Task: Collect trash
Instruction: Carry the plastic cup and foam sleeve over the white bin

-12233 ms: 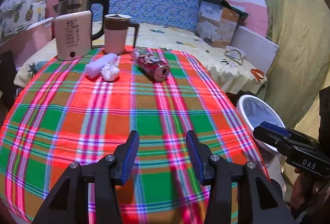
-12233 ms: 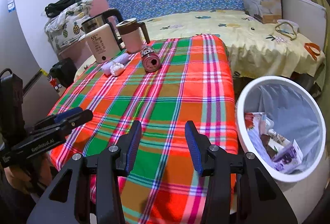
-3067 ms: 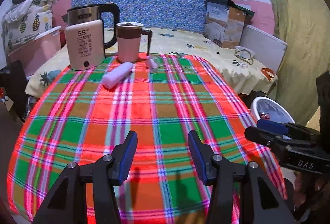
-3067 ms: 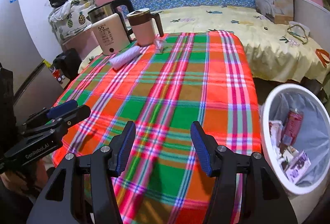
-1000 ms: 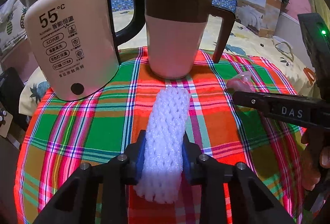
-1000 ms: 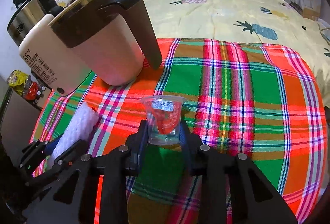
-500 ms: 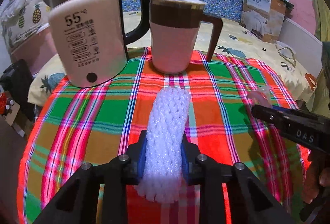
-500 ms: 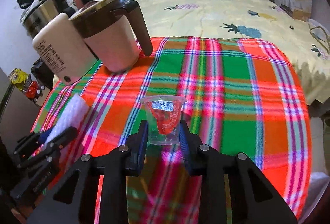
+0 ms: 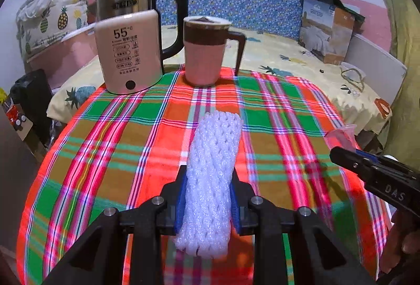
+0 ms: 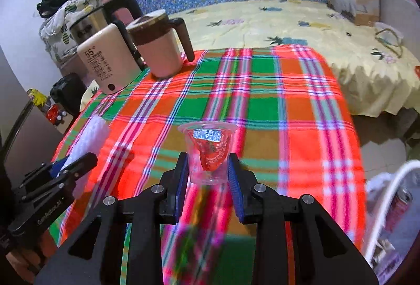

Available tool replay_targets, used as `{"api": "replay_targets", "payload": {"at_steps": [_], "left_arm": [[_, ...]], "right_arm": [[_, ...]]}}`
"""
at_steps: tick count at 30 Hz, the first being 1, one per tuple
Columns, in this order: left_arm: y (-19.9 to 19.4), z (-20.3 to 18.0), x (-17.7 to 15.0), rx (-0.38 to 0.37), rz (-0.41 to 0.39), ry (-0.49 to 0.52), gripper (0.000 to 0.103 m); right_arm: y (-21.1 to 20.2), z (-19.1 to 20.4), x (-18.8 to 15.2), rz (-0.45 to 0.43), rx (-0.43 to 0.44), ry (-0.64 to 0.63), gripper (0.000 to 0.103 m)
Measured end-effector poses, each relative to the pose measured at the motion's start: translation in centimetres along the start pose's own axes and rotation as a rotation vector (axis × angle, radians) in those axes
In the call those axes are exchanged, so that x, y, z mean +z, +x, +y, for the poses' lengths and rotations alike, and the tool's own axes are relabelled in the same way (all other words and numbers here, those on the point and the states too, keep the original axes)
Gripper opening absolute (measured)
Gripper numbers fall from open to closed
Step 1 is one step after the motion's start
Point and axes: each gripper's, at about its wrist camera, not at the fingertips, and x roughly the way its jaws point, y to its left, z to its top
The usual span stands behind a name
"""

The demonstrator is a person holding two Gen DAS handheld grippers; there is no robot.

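My left gripper point(image 9: 207, 190) is shut on a white foam net sleeve point(image 9: 212, 169) and holds it above the plaid tablecloth point(image 9: 118, 143). My right gripper point(image 10: 207, 172) is shut on a clear plastic cup point(image 10: 208, 151) with a red wrapper inside, held above the cloth. The cup also shows in the left wrist view point(image 9: 341, 135), and the sleeve in the right wrist view point(image 10: 90, 138). The white trash bin point(image 10: 386, 195) stands at the lower right, beside the table, with a red can point(image 10: 400, 202) and other litter in it.
A beige electric kettle point(image 9: 131, 49) and a pink mug with a dark handle point(image 9: 207, 49) stand at the table's far edge. Behind is a bed point(image 10: 302, 22) with a box point(image 9: 328, 30). A dark bag point(image 9: 31, 96) sits left of the table.
Both grippers have pulled back from the kettle and mug with their loads. The right gripper has swung right, and the trash bin has come into its view.
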Motion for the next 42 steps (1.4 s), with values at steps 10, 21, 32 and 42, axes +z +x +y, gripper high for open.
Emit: {"api": "replay_targets", "payload": {"at_steps": [10,21,32,42], "left_arm": [[-7.5,-3.6,-4.2,-0.065,-0.084,0.032,0.028],[-13.7,-6.2,-8.7,-0.124,-0.134,0.071,0.028],[-16.0,-9.4,-12.1,-0.195,-0.116,0.127,0.028],[-15.3,-11.8,-12.2,-0.274,-0.090,0.157,0.028]], "right_arm": [[-6.2,0.4,-4.3,-0.092,0.002,-0.021,0.032],[-10.8,-0.3,-8.5,-0.157,-0.023,-0.014,0.032],[-13.5,-1.9,-11.4,-0.189,-0.079,0.035,0.032],[-14.0,-4.0,-12.9,-0.196,-0.120,0.083,0.032]]}}
